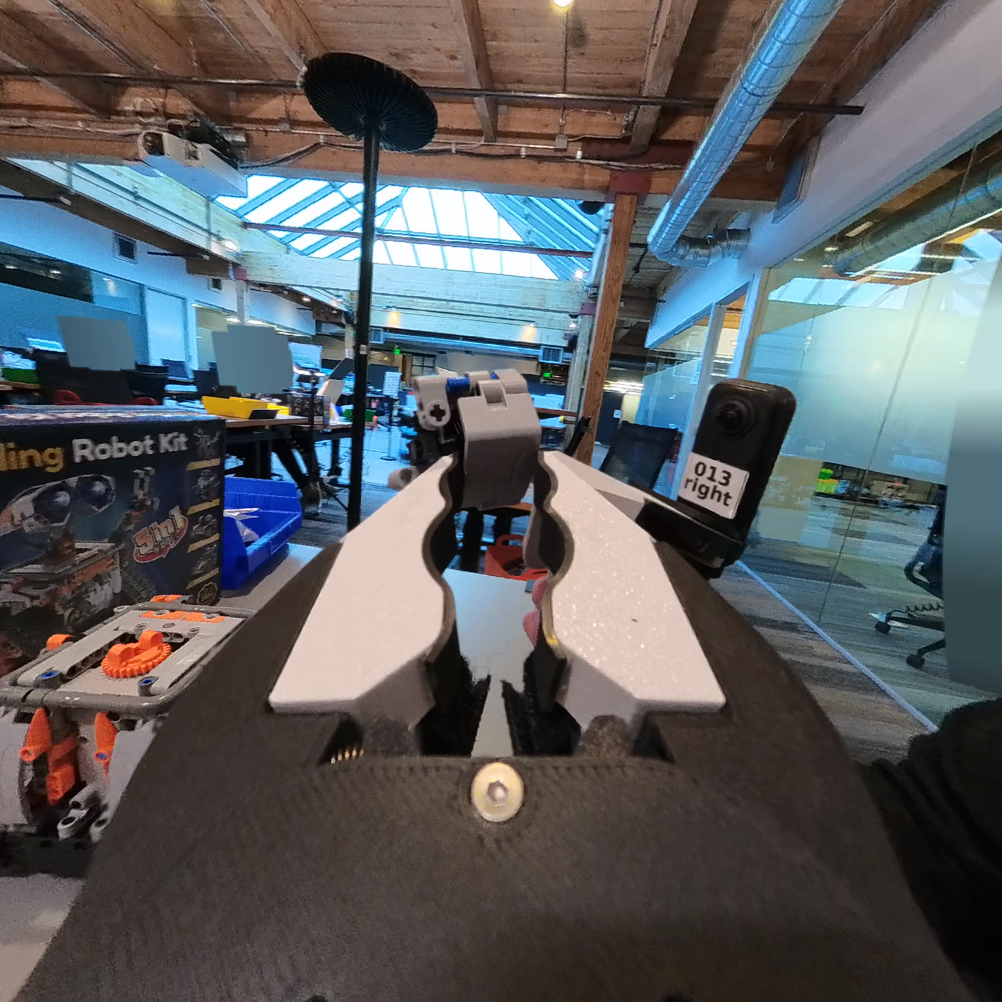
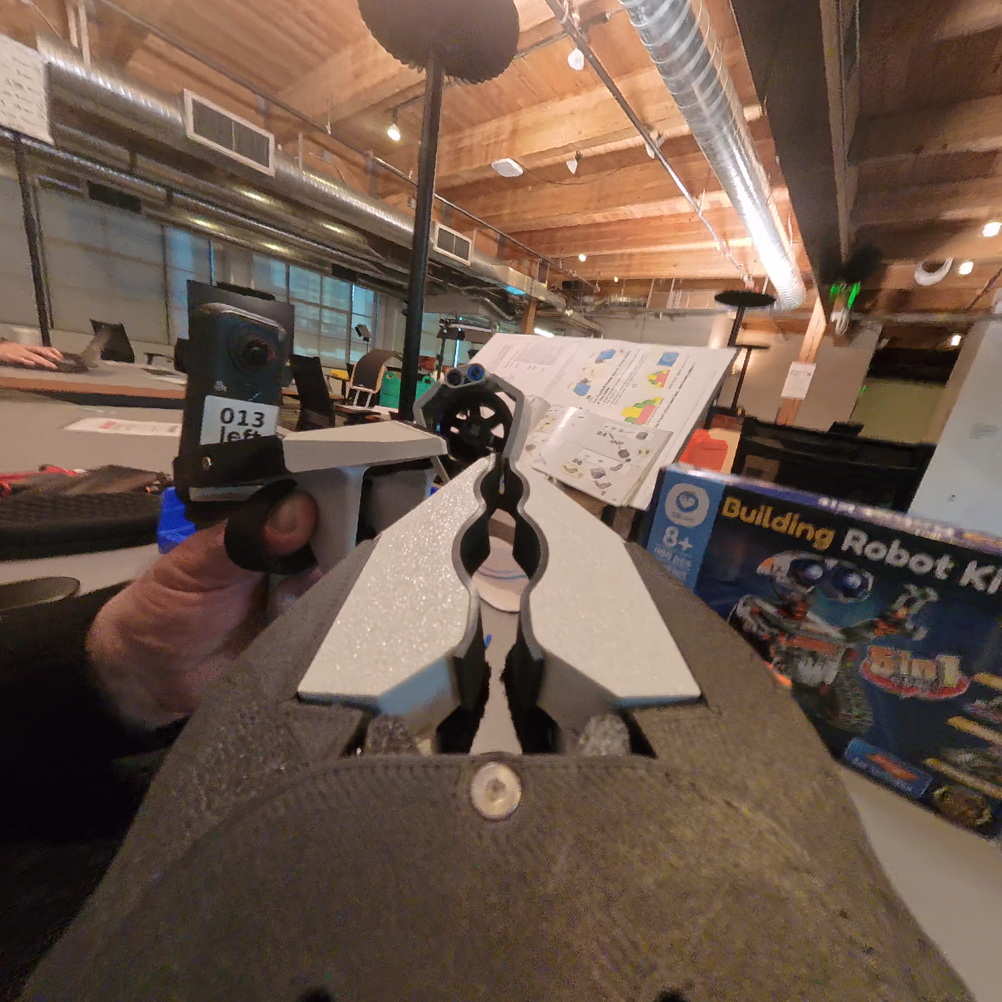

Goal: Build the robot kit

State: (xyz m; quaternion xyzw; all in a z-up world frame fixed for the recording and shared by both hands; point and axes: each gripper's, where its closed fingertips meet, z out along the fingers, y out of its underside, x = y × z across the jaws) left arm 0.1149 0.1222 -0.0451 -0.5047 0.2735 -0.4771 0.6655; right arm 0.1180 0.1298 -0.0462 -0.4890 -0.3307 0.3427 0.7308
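Observation:
My left gripper (image 1: 496, 474) is shut on the grey block of a small grey building-block assembly (image 1: 488, 428) with blue pins on top, held up in the air. In the right wrist view the same assembly (image 2: 512, 404) shows a black gear wheel (image 2: 477, 428) in a grey frame. My right gripper (image 2: 499, 471) is shut on a thin black part just under that wheel. The left gripper (image 2: 374, 442) also shows there, coming in from the left, with a hand (image 2: 190, 596) around its grip. The right gripper's camera (image 1: 743, 434) shows in the left wrist view.
A grey and orange block model (image 1: 108, 678) stands at the left, with a dark kit box (image 1: 103, 515) and a blue bin (image 1: 260, 520) behind it. The box (image 2: 840, 623) is at my right, behind it an open instruction booklet (image 2: 596, 390). A black pole lamp (image 1: 368, 271) stands ahead. The tips of both grippers are at nearly the same place.

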